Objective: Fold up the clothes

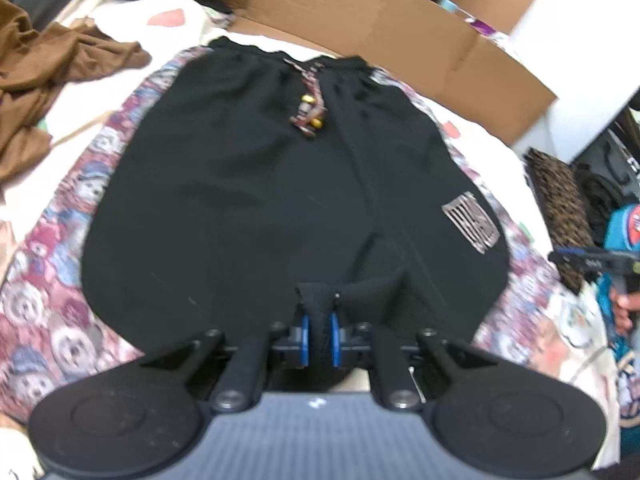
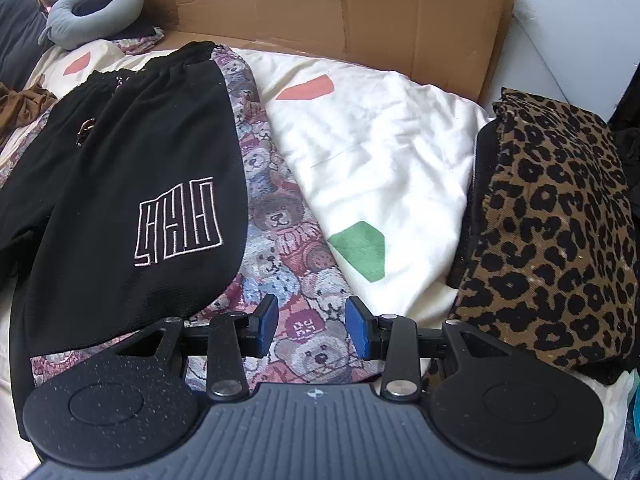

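Observation:
Black shorts [image 1: 248, 200] with teddy-bear patterned side panels lie flat on the bed, waistband at the far end, drawstring [image 1: 308, 114] in the middle. My left gripper [image 1: 319, 330] is shut on a pinch of the black fabric at the near hem, around the crotch. In the right wrist view the same shorts [image 2: 120, 184] show an embroidered logo [image 2: 178, 222] and a bear-print panel [image 2: 276, 248]. My right gripper [image 2: 311, 320] hangs open just above that panel's near edge, nothing between its blue pads [image 2: 267, 314]. The right gripper [image 1: 592, 260] also shows at the left view's far right.
White bedding [image 2: 380, 152] with coloured patches covers the bed. A folded leopard-print garment [image 2: 552, 240] lies at right. Brown clothing [image 1: 36, 76] is crumpled at left. Flattened cardboard [image 2: 340, 12] lines the far side, a grey neck pillow [image 2: 92, 16] at the back left.

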`<control>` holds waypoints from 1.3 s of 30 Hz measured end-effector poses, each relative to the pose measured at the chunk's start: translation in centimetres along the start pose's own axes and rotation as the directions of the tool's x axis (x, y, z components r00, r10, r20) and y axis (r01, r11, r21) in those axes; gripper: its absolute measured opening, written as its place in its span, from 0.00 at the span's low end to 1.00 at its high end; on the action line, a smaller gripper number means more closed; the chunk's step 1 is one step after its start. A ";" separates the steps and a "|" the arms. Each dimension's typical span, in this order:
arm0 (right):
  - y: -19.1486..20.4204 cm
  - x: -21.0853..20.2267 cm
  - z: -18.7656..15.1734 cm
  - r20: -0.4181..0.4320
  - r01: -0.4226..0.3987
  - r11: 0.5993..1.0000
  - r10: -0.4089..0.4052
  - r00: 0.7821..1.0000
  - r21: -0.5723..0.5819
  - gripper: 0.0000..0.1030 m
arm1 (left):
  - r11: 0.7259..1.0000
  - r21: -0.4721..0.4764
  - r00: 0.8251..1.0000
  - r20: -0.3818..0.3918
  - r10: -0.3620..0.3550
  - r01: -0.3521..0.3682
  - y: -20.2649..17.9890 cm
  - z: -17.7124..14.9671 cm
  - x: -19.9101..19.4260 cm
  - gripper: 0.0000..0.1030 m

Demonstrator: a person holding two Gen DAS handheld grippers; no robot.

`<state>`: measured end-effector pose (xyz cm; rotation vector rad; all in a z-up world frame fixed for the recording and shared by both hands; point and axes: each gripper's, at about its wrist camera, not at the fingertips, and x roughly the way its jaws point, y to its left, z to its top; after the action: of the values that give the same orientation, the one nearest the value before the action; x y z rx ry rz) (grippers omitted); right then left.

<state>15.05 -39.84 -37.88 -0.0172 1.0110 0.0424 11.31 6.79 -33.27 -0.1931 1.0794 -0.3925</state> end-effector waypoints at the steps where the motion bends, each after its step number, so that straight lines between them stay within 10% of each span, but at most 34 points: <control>1: -0.1 -0.1 -0.1 -0.001 0.001 1.000 -0.001 1.000 0.005 0.43 | 1.000 -0.004 1.000 -0.011 -0.011 0.011 -0.3 -0.2 -0.2 0.11; 39: -4.3 1.8 0.0 0.077 -0.032 0.998 0.027 0.997 0.060 0.29 | 0.998 0.027 0.997 -0.043 -0.061 0.062 -6.8 3.4 -1.2 0.31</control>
<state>16.23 -44.12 -39.45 0.0554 0.9362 0.0387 12.29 0.93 -28.38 -0.1937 1.1102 -0.4691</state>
